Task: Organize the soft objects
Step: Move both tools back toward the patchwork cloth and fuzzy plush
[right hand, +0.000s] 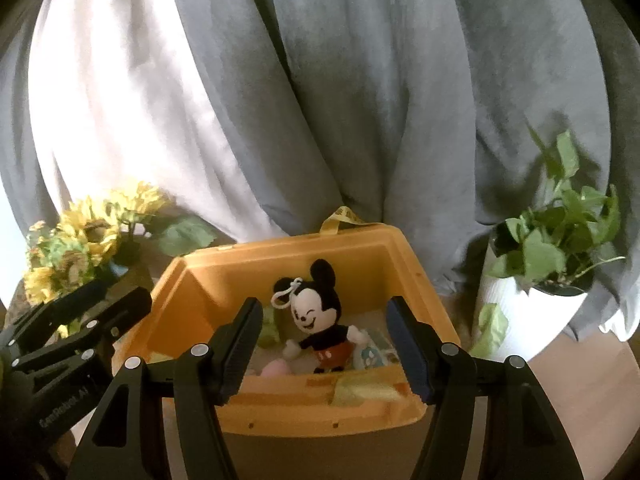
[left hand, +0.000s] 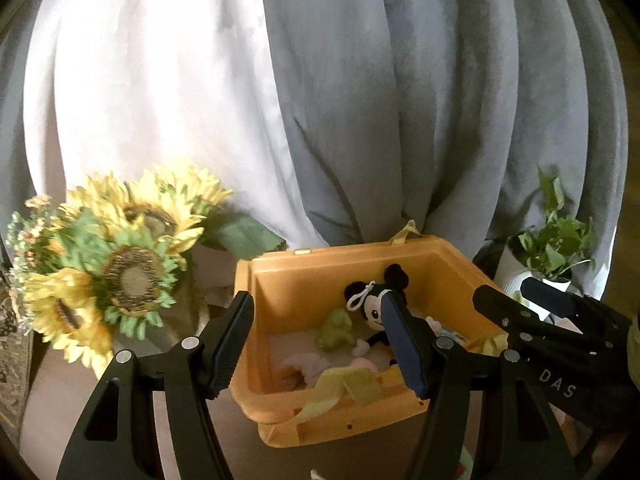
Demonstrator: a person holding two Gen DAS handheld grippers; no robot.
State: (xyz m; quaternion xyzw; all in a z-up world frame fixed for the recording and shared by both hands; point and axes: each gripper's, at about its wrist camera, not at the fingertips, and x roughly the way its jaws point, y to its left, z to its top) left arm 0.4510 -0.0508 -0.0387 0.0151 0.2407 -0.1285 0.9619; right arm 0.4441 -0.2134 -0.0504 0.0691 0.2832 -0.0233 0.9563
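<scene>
You are holding both grippers in front of an orange plastic bin (right hand: pixel 304 406) that is sitting on a wooden surface (right hand: pixel 592 384), and neither tool is carrying anything. Your left gripper (left hand: pixel 320 340) is standing with its jaws apart and nothing pressed between them, and the bin's near left corner is showing in the gap. Your right gripper (right hand: pixel 324 344) is likewise standing open and empty, framing the bin's interior from just in front of its near rim. Inside the bin a Mickey Mouse plush (right hand: pixel 316 316) is sitting upright toward the back, a white clip loop on its head, with a small green soft toy (left hand: pixel 336 330) beside it and a pale pink soft item (left hand: pixel 308 366) lying on the bin floor nearer you. A yellow-green cloth (left hand: pixel 340 392) is draping over the bin's front edge (its exact make is hard to tell). Artificial sunflowers (left hand: pixel 120 264) are standing left of the bin, a potted green plant (right hand: pixel 560 240) in a white pot is standing to its right, and grey and white curtains (right hand: pixel 320 100) are hanging behind everything.
</scene>
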